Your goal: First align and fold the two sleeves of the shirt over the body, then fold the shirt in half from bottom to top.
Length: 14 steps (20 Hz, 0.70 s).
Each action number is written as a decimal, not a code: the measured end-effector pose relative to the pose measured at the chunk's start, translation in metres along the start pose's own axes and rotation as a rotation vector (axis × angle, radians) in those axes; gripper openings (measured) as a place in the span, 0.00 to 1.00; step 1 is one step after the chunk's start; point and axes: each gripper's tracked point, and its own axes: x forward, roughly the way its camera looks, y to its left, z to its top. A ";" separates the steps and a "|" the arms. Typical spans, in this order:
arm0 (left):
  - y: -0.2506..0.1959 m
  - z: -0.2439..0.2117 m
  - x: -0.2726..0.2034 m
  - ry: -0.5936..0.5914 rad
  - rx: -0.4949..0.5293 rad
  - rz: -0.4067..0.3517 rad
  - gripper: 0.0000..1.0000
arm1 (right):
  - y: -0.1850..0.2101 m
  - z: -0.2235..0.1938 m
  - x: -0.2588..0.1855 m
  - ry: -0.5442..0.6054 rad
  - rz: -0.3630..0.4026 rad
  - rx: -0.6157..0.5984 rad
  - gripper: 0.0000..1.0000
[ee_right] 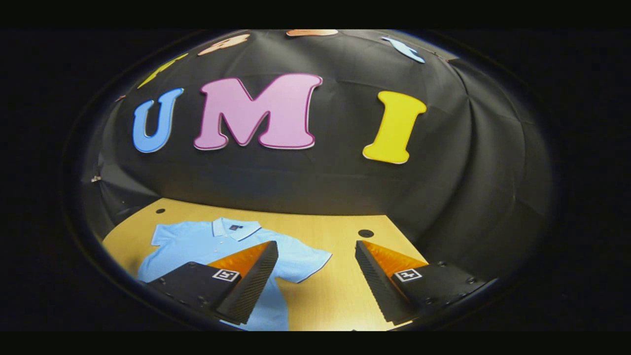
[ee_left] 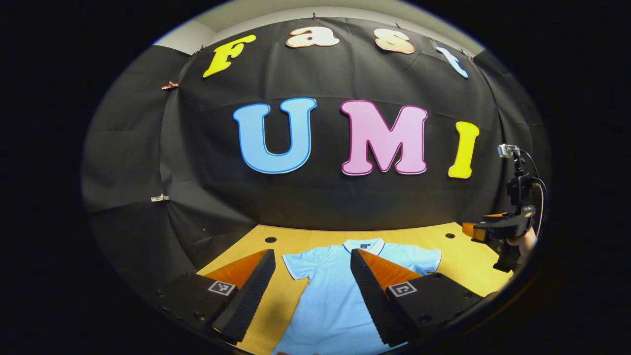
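The light-blue polo shirt lies flat on the wooden table, collar toward the wall, its 2 sleeves unfolded; the left gripper and right gripper, both spread wide and empty, hover above its opposite sleeves.

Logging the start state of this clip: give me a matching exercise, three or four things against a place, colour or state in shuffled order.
Things:
1. shirt
2. collar
3. table
4. left gripper

States:
A. bare wood with dark round holes
B. jaws apart, above the shirt
C. light blue, spread flat, both sleeves still unfolded
D. at the shirt's far end, towards the booth wall

Pairs: 1-C, 2-D, 3-A, 4-B
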 end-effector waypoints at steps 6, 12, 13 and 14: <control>0.001 -0.012 0.023 0.062 -0.017 0.038 0.96 | -0.009 -0.050 0.096 0.172 -0.029 -0.037 0.97; -0.008 -0.019 0.045 0.099 -0.015 0.030 0.97 | -0.009 -0.113 0.163 0.334 -0.025 -0.011 0.97; -0.008 -0.024 0.049 0.106 -0.022 0.029 0.97 | -0.013 -0.122 0.172 0.354 -0.035 -0.015 0.97; -0.009 -0.025 0.052 0.113 -0.029 0.028 0.96 | -0.017 -0.128 0.178 0.365 -0.049 -0.013 0.97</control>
